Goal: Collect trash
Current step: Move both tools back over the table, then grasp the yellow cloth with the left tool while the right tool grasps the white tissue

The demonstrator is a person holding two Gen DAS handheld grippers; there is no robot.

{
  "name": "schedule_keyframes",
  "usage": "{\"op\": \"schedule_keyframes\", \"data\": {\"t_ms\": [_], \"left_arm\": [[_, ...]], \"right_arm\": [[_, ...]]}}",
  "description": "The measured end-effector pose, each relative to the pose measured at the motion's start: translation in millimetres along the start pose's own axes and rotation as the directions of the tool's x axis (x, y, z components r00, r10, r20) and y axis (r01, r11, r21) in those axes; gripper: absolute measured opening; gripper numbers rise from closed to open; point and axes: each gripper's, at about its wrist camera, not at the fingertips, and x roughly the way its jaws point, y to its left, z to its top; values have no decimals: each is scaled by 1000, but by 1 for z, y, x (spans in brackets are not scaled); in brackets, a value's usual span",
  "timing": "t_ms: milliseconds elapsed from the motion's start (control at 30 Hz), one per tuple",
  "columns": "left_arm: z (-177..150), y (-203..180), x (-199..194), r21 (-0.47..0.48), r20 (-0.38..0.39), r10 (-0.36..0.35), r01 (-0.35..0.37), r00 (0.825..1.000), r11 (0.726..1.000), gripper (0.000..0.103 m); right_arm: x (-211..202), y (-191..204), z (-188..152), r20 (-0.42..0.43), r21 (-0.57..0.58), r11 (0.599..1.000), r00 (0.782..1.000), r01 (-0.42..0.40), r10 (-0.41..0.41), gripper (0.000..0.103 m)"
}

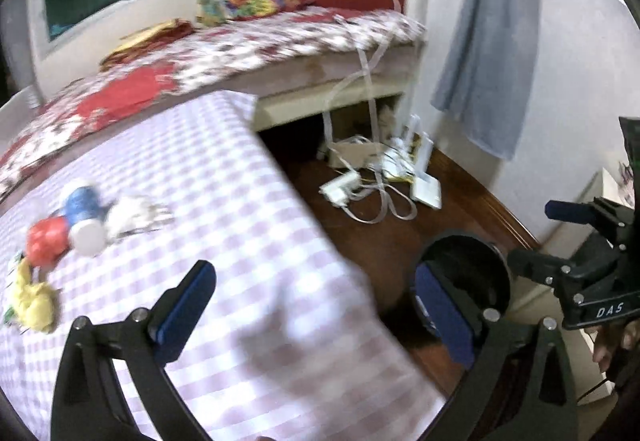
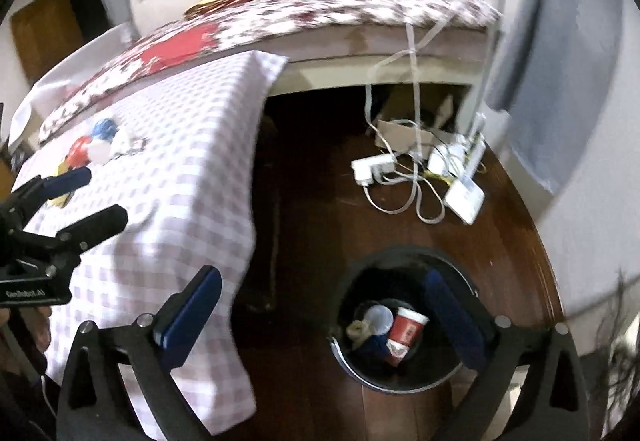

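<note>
Blue-padded and black-framed, the left gripper [image 1: 316,305] stands with its jaws spread wide and nothing between them, over the edge of the pink-and-white checked tablecloth [image 1: 224,201]. The right gripper [image 2: 328,317] is equally wide and empty, above the round black trash bin [image 2: 400,381] on the dark wooden floor [image 2: 320,201]. Inside the bin lie a red paper cup [image 2: 406,333], a clear plastic lid and crumpled bits. On the cloth remain a blue cup [image 1: 82,203], a red crumpled piece [image 1: 46,241], a white cup [image 1: 88,237] and yellow wrapping [image 1: 32,297]. One gripper body reads "DAS"; the other's label is too blurred to read.
</note>
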Motion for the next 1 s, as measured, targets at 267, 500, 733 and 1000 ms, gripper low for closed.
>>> {"op": "schedule_keyframes", "data": {"t_ms": [267,500,733,1000], "left_arm": [[-27,82,-29,-159,3,103,-102,995,982,100],[-54,148,-55,-264,4,233,-224,972,938,97],[-77,212,-63,-385,-23,318,-302,948,872,96],[-88,266,-36,-457,-92,351,-353,932,817,89]], "right_arm": [[-1,81,33,13,-138,983,992,-119,122,103],[2,156,57,28,-253,949,979,-188,202,103],[17,216,78,7,-351,907,967,-234,253,103],[67,258,110,-57,-375,882,957,-285,285,98]]}}
